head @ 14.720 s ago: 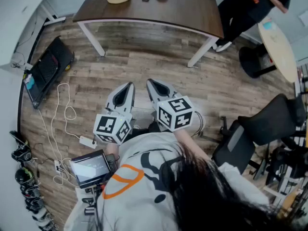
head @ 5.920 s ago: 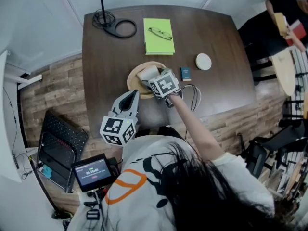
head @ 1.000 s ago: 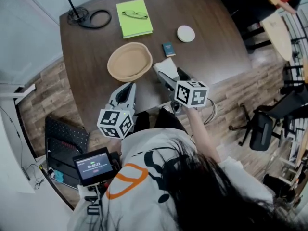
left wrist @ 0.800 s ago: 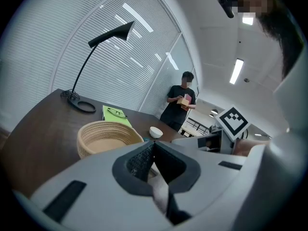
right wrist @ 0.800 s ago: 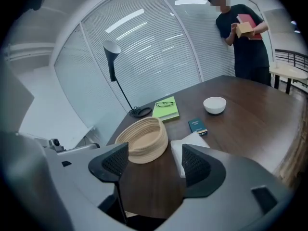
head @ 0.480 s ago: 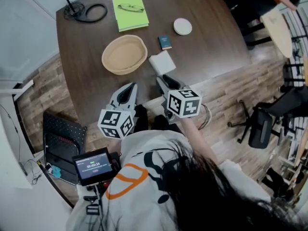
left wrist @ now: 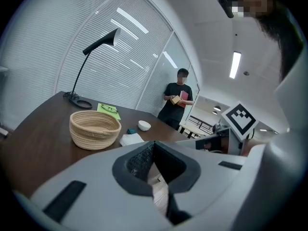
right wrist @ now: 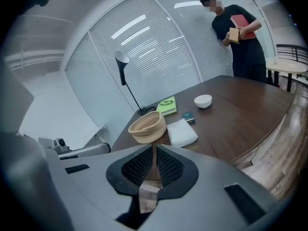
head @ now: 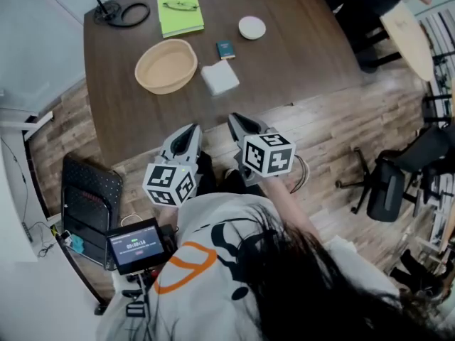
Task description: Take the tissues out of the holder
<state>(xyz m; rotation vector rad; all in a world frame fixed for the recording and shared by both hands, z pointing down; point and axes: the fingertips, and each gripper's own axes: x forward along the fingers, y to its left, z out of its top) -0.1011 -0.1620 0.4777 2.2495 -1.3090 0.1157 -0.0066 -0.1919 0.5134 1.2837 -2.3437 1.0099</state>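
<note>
One pack of tissues [head: 220, 77] lies flat on the bench [head: 298, 55], just beside the one empty basket [head: 140, 68]. The left gripper [head: 190, 128] and right gripper [head: 234, 119] hang short of the bench edge. Both have their fingers together on nothing, and the right's have just closed.

Bright ceiling strips [left wrist: 235, 65] light evenly; edges bend fisheye-style.

The person is wearing a pale grey top [head: 202, 212] carrying an orange and black graphic, with long dark hair [head: 313, 283] falling over the shoulders. The left tool [head: 190, 129] and the right tool [head: 235, 120] are each showing a light grey tapering shell with dark rectangular slots, black mesh-textured pads [right wrist: 134, 170] inside, and a white cube [head: 268, 155] bearing black square markers at the rear.
</note>
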